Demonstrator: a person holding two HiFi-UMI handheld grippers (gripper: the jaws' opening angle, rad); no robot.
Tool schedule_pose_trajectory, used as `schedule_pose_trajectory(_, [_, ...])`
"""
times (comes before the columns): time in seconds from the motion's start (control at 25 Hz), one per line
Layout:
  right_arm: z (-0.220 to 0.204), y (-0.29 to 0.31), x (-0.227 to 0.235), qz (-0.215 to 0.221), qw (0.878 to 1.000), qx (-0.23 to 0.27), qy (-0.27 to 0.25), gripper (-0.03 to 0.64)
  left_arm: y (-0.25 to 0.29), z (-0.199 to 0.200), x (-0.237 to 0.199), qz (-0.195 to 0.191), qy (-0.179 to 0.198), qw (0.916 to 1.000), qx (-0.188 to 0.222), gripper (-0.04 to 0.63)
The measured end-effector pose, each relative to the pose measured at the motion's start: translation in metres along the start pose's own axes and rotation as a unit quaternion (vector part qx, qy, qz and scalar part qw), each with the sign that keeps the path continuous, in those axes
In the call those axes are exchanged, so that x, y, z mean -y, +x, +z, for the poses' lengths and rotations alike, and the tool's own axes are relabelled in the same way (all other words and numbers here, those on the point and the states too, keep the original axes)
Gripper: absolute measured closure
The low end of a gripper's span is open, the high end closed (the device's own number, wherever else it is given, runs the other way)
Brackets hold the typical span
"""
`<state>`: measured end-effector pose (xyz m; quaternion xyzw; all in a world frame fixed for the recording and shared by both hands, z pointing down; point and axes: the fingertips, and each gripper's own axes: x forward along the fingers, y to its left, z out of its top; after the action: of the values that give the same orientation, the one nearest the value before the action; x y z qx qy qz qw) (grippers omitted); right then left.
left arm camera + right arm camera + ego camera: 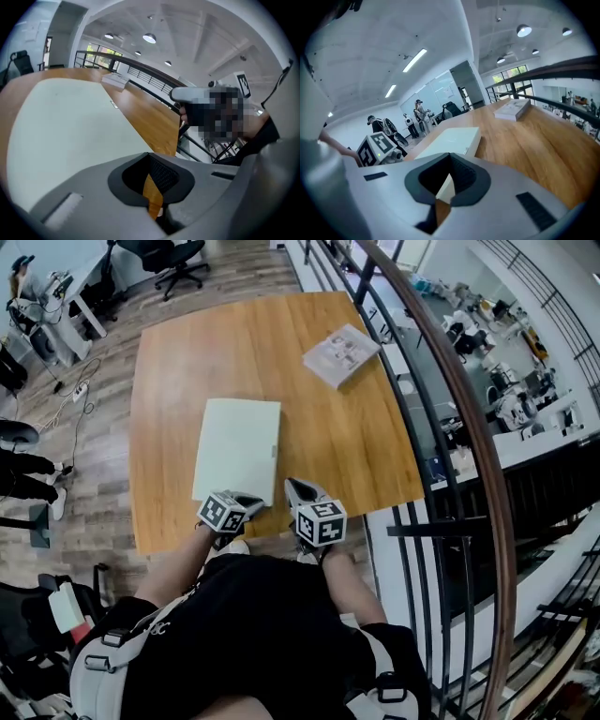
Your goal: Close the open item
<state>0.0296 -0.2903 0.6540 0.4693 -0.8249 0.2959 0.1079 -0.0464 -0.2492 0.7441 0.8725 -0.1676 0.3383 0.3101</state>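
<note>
A flat pale green box (238,449) lies on the wooden table (178,362) with its lid down and a small tab on its right edge. In the left gripper view the box (61,126) fills the space just ahead of my left gripper (151,187). That gripper (247,502) sits at the box's near edge, shut with nothing between the jaws. My right gripper (298,489) hovers just right of the box's near corner, also shut and empty. Beyond its closed jaws (443,187) the box (450,140) shows. Neither gripper touches the box.
A thin grey booklet (340,354) lies at the table's far right corner. A dark railing with a wooden handrail (469,418) runs close along the table's right side. Office chairs (178,259) and desks stand beyond the far left. People stand far off (417,115).
</note>
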Motion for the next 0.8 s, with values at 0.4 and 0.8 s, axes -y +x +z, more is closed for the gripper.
schedule_pose_trajectory(0.4, [0.071,-0.031,-0.011,-0.043,0.99,0.094,-0.094,0.612,-0.084,0.093,0.017,0.107,0.071,0.9732,0.191,0.594])
schedule_pose_trajectory(0.8, [0.158,-0.073,-0.029,-0.073,0.96,0.24,-0.123,0.612,-0.228,0.158,0.016,0.253,0.052,0.8737,0.412,0.594])
